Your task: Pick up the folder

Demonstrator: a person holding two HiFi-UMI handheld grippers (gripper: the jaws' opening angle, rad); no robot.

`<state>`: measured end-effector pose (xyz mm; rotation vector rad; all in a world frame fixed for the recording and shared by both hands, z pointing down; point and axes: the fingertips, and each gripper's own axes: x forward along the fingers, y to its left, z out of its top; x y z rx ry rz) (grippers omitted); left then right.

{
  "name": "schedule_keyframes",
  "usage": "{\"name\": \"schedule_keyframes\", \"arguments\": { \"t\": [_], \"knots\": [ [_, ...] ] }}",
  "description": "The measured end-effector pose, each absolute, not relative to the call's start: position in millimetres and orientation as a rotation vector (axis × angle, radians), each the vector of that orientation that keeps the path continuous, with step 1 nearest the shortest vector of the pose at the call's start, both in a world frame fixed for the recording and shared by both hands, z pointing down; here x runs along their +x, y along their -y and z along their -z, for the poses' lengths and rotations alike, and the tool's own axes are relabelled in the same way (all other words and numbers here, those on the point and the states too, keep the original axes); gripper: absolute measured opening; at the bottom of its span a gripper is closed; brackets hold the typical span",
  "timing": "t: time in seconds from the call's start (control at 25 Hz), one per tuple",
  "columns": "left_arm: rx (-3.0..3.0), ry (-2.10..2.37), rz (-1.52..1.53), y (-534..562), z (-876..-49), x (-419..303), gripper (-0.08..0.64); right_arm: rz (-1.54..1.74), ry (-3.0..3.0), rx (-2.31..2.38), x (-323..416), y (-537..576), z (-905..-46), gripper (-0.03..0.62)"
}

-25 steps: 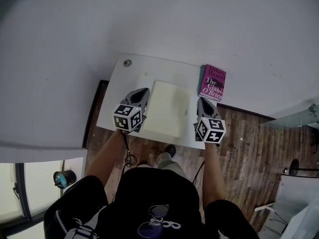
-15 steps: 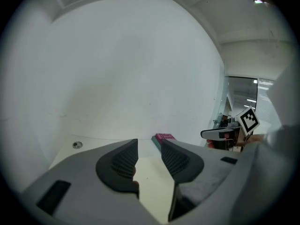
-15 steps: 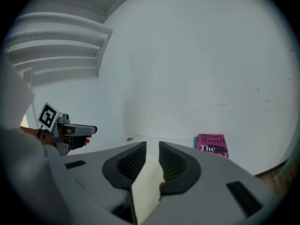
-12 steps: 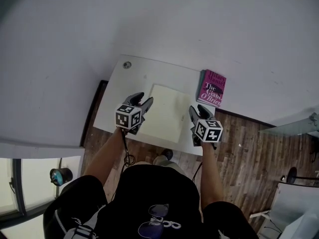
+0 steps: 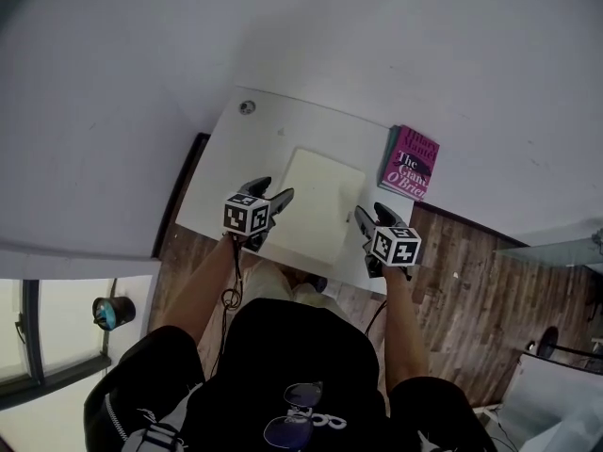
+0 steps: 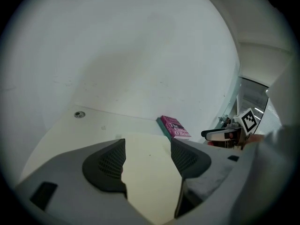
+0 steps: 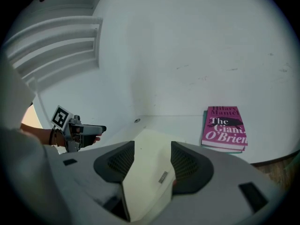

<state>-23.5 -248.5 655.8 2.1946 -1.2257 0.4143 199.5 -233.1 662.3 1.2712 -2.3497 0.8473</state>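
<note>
On the white surface (image 5: pixel 273 130): one pink book (image 5: pixel 411 162), one flat cream folder (image 5: pixel 320 210), two released tools, left hand-held gripper (image 5: pixel 275 189) and right hand-held gripper (image 5: pixel 372 211), jaws just opened astride its edges.

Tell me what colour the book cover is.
The book is magenta pink, clearest in the right gripper view.

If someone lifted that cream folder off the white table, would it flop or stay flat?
The folder looks thin and wide, so probably light. Its squared edge in the right gripper view hints at stiff board, so it should barely sag. Flat on the smooth table, it would likely slide if pushed.
</note>
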Motion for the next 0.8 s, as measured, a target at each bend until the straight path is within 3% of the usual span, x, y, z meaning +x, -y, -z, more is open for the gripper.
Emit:
{"name": "schedule_keyframes", "arguments": {
  "t": [0.8],
  "knots": [
    [2.096,0.868,-0.578,263.6,-749.9,-26.7,0.314,-1.154,2.135,1.288,189.6,241.0,-758.5,0.256]
  ]
}}
